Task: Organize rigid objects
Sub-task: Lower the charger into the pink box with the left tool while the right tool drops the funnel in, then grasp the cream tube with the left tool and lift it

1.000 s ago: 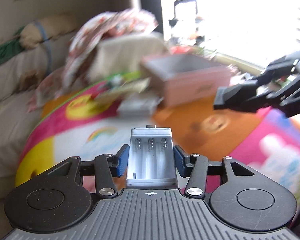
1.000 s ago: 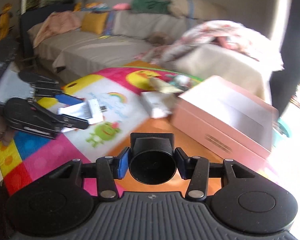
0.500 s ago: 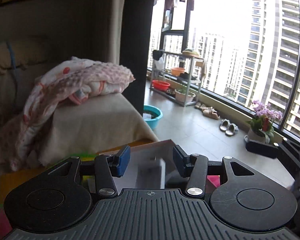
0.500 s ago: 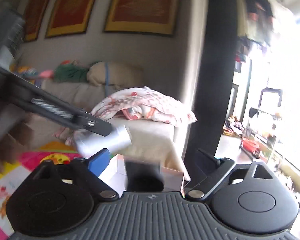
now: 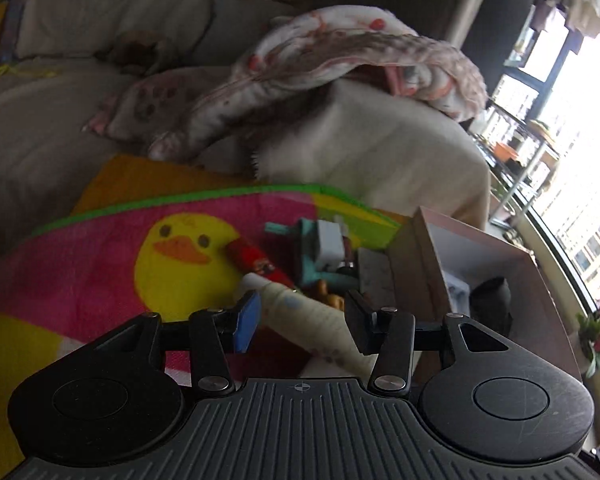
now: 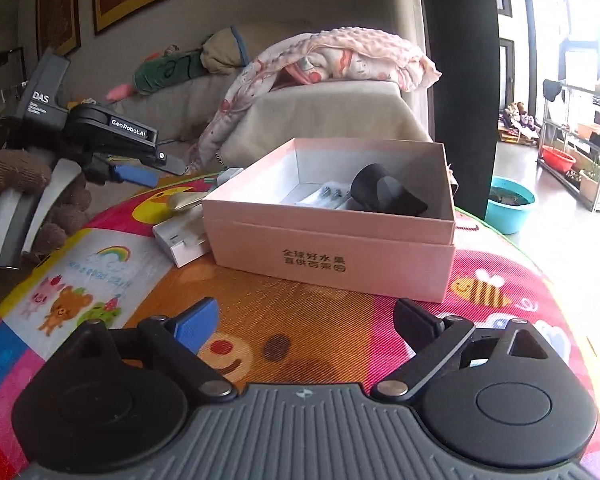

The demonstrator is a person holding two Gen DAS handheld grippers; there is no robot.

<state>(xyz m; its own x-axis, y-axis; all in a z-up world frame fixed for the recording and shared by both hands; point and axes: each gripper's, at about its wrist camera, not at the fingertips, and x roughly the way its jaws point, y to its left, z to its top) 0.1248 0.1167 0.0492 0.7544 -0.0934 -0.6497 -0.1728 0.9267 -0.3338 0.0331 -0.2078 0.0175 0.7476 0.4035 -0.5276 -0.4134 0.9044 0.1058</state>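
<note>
A pink open box [image 6: 332, 236] stands on the colourful play mat [image 6: 300, 332]. Inside it lie a black cylinder [image 6: 384, 194] and a silver battery holder [image 6: 328, 196]. The box also shows in the left wrist view [image 5: 416, 264] at the right. My left gripper [image 5: 300, 316] is open, its jaws either side of a cream tube [image 5: 304, 320] lying on the mat. My right gripper [image 6: 304, 320] is wide open and empty, low over the mat in front of the box. The left gripper also shows in the right wrist view [image 6: 140, 168] at the left.
Beside the box lie a red tube [image 5: 256, 260], a teal and white gadget [image 5: 324, 252] and a white box [image 6: 184, 240]. A beige sofa [image 6: 340, 116] with a pink blanket [image 6: 340, 60] stands behind. A teal basin [image 6: 508, 204] sits on the floor at the right.
Both grippers held objects one second ago: the left the battery holder, the right the black cylinder. Both objects now lie in the box, and both grippers have moved back and are open.
</note>
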